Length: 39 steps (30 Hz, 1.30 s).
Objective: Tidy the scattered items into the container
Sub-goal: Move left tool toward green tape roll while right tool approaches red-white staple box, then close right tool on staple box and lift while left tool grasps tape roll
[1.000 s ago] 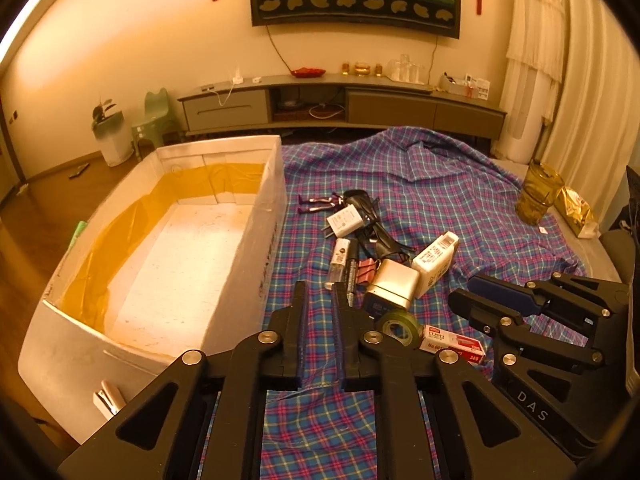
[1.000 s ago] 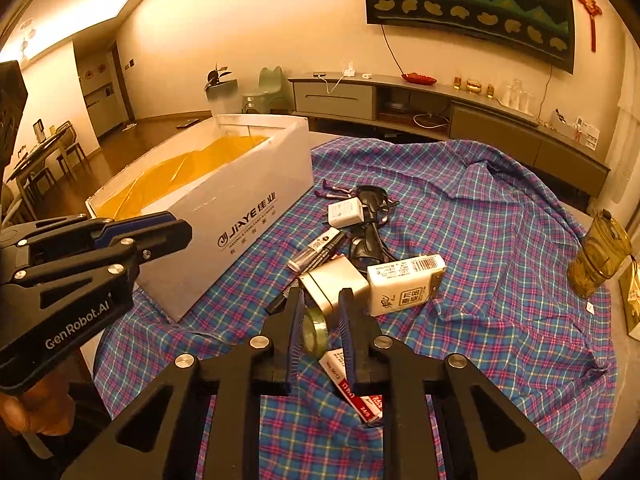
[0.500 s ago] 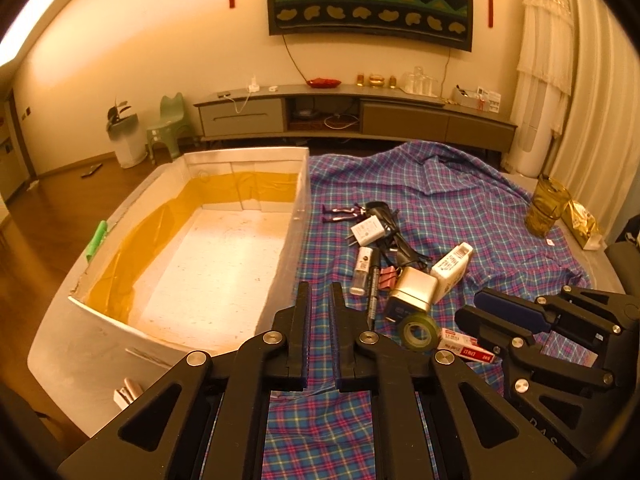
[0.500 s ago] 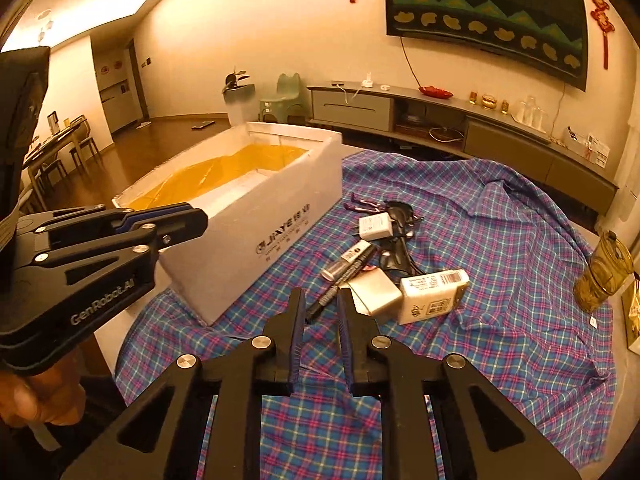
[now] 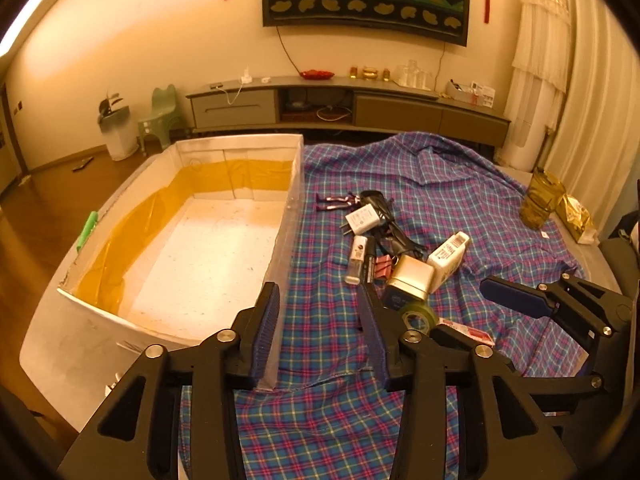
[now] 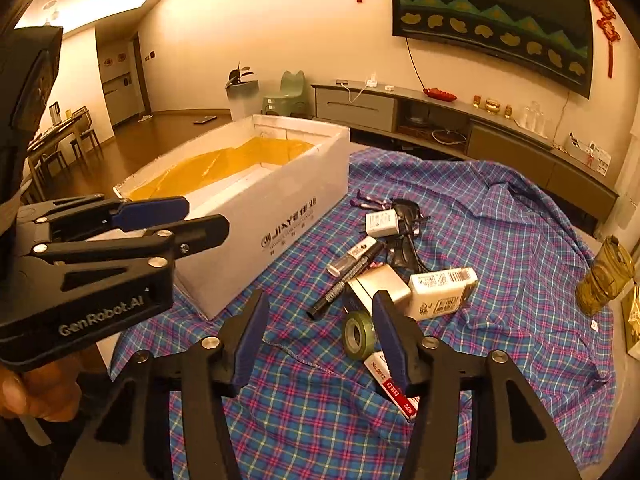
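A large white box (image 5: 92, 332) with yellow film inside stands on the left; it also shows in the right wrist view (image 6: 280, 216). Scattered items lie on a plaid cloth (image 5: 460, 208): a green tape roll (image 6: 358, 335), a red-white staple box (image 6: 394, 386), a gold tin (image 5: 412, 276), a white carton (image 6: 440, 290), a black marker (image 6: 344, 284), a white charger (image 5: 362, 218). My left gripper (image 5: 320, 304) is open and empty by the box's near right corner. My right gripper (image 6: 318, 314) is open and empty, just near of the tape roll.
An amber glass (image 5: 540, 200) and a gold foil packet (image 5: 576, 218) stand at the cloth's far right. A TV cabinet (image 5: 344, 108) runs along the back wall. Wooden floor (image 5: 36, 204) lies left of the box.
Both grippers have opened from shut. Both have pulled back and up from the item pile. The tape roll now lies on the cloth.
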### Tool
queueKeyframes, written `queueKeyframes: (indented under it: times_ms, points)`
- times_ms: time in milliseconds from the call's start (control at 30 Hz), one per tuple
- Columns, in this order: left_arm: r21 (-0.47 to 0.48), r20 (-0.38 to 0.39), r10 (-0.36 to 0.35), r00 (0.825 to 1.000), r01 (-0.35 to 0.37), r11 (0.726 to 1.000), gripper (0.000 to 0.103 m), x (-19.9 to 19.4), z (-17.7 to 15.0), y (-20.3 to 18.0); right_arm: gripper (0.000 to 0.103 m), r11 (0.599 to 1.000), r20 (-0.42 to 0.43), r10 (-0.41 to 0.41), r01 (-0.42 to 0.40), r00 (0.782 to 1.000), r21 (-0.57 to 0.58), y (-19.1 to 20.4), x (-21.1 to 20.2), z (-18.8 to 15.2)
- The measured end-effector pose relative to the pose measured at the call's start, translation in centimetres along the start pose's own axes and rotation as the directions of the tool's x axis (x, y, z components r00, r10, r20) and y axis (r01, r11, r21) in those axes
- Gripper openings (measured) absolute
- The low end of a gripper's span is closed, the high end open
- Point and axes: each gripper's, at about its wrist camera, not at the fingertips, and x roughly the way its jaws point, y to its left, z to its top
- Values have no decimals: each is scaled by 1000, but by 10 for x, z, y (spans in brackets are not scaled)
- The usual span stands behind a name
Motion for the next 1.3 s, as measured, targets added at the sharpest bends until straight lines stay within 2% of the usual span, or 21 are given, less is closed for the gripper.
queueKeyframes:
  times_ms: [300, 467, 733, 833, 1000, 1200, 1300]
  points:
    - [1, -34, -36, 999, 36, 999, 48, 17, -3, -9, 59, 1000, -36, 11, -11, 999, 19, -15, 10, -10]
    - [0, -75, -90, 993, 90, 996, 48, 33, -7, -20, 59, 994, -77, 58, -51, 995, 94, -47, 11, -26]
    - [31, -182, -165, 970, 173, 984, 48, 64, -13, -43, 57, 996, -190, 76, -65, 979, 67, -70, 29, -64]
    - [39, -219, -187, 958, 200, 979, 49, 74, -17, -50, 54, 996, -206, 75, -63, 976, 65, -76, 38, -72]
    - [11, -267, -233, 935, 245, 970, 51, 90, -23, -64, 54, 997, -211, 60, -49, 976, 55, -80, 54, -71]
    - [-62, -288, -285, 914, 280, 958, 53, 104, -21, -74, 35, 990, -255, 137, -122, 957, 74, -82, 63, -66]
    - [-98, -308, -269, 913, 251, 963, 53, 118, -21, -74, 30, 987, -286, 159, -143, 945, 79, -85, 70, -67]
